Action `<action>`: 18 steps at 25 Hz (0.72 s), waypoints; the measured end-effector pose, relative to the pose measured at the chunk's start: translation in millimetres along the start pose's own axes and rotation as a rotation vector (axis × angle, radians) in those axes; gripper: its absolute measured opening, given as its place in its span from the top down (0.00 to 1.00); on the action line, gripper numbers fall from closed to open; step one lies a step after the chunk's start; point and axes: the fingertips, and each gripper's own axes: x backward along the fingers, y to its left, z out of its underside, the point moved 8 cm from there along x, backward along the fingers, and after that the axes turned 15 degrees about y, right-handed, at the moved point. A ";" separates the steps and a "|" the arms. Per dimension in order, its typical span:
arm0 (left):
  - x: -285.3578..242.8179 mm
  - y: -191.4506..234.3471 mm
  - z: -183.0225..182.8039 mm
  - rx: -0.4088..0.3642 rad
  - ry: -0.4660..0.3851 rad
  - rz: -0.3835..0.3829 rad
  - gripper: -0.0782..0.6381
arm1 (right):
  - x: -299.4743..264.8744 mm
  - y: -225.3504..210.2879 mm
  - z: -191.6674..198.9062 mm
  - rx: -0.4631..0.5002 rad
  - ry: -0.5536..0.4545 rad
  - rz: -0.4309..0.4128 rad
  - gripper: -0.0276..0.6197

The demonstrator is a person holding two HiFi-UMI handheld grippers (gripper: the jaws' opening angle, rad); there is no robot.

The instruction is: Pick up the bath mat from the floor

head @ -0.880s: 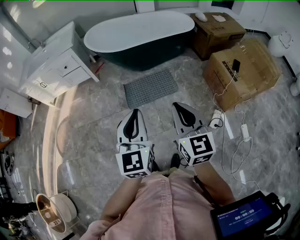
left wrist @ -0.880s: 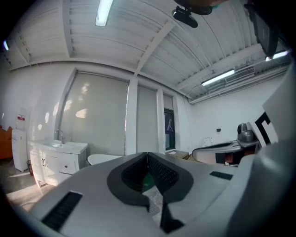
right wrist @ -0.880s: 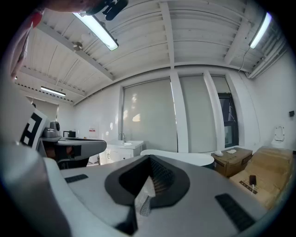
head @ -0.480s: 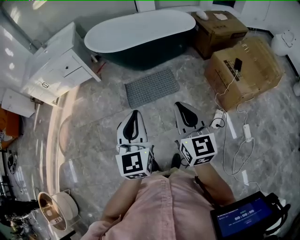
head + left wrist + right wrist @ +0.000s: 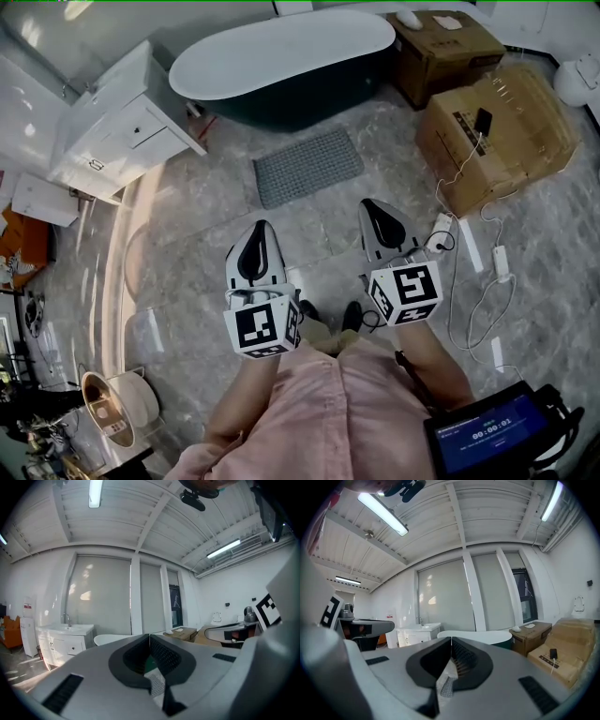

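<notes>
The grey textured bath mat (image 5: 307, 167) lies flat on the marble floor in front of the dark bathtub (image 5: 281, 58). Both grippers are held about level above the floor, short of the mat's near edge and apart from it. My left gripper (image 5: 262, 226) is shut with nothing in it, and so is my right gripper (image 5: 374, 203). In the left gripper view the jaws (image 5: 150, 636) meet in a closed seam, and a patch of the mat (image 5: 157, 685) shows below them. The right gripper view shows its jaws (image 5: 451, 639) closed too, with the mat (image 5: 448, 685) beneath.
A white vanity cabinet (image 5: 122, 122) stands at the left. Two cardboard boxes (image 5: 497, 127) (image 5: 450, 42) sit at the right, with a power strip and white cables (image 5: 473, 281) trailing on the floor beside them. A tablet (image 5: 487, 433) hangs at my lower right.
The two grippers have drifted slightly apart and the head view has shifted a little. Both stay shut, and the mat has not moved.
</notes>
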 end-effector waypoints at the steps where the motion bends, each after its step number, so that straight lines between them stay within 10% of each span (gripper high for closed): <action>1: -0.1 0.8 0.8 -0.001 0.005 -0.006 0.85 | -0.4 -2.7 1.5 -0.006 0.003 0.000 0.93; 18: -86.0 47.8 0.6 0.043 0.042 -0.012 0.85 | -87.8 -24.2 -13.2 -0.015 0.061 0.008 0.93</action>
